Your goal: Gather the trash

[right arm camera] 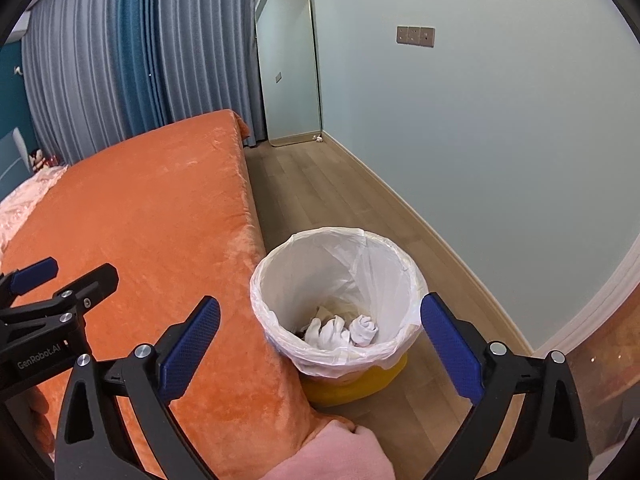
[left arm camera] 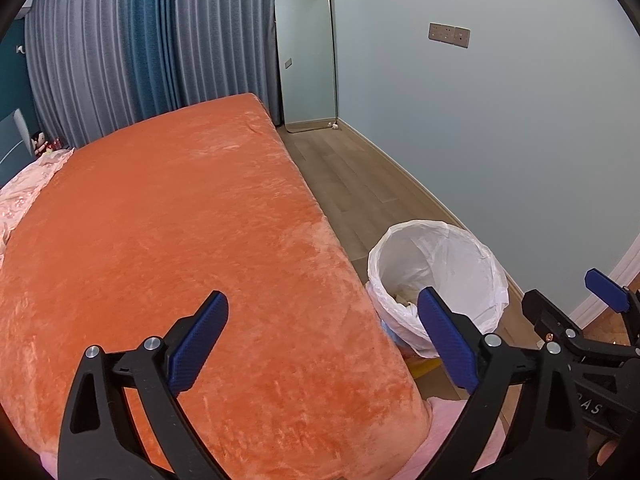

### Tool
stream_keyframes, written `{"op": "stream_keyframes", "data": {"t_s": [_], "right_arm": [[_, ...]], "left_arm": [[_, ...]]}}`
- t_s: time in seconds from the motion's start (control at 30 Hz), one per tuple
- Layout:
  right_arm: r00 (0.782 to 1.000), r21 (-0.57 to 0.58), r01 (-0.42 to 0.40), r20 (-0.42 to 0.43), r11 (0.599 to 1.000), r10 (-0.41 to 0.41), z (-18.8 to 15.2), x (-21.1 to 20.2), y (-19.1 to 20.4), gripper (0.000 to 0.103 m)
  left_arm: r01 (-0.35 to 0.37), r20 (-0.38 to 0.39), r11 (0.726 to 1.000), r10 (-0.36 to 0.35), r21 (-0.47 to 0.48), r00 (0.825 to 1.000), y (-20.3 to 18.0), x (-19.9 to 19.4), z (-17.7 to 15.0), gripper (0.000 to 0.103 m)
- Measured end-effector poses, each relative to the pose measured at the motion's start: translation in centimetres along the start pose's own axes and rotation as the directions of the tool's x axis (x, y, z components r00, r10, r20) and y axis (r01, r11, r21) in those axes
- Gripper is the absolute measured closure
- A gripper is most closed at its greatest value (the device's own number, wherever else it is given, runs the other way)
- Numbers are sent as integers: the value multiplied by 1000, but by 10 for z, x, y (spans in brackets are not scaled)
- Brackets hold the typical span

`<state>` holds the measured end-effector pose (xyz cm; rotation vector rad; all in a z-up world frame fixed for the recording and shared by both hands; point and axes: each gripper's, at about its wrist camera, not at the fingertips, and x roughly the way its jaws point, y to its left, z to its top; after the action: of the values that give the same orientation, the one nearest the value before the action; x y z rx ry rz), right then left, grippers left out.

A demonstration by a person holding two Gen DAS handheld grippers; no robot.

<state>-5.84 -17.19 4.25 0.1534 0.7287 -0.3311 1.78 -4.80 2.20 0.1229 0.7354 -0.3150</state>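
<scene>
A home bedroom. A bed with an orange plush cover fills it, long pleated curtains behind. A tall mirror leans on the wall.

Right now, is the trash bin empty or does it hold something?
Not empty: crumpled white tissues lie at the bottom of the lined trash bin.

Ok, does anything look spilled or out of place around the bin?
Nothing spilled. The wads lie inside the bin. Only a small white bit sits on the floor by the mirror.
</scene>
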Motion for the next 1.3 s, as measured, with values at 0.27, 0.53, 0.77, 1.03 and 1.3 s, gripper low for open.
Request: {"op": "stream_keyframes", "data": {"t_s": [0.27,0.53,0.77,1.03,1.3], "right_arm": [[1000,-13,3,-28,1000,-3,-7,7,2,7],[999,-15,4,-47,1000,-5,-13,11,-1,7],[998,-16,6,-55,1000,-7,-13,15,-5,7],[998,-16,7,-59,1000,-8,-12,17,-8,7],[998,-13,10,-58,1000,-11,-12,19,-11,7]], "left_arm": [[-11,-11,1000,11,-9,1000,-1,7,-3,11],[-12,-31,1000,12,3,999,-10,17,-7,11],[-22,-42,1000,22,-10,999,-13,23,-7,11],[-35,-39,999,35,-2,999,-18,26,-7,11],[-33,-38,999,32,-3,999,-18,24,-6,11]]}}
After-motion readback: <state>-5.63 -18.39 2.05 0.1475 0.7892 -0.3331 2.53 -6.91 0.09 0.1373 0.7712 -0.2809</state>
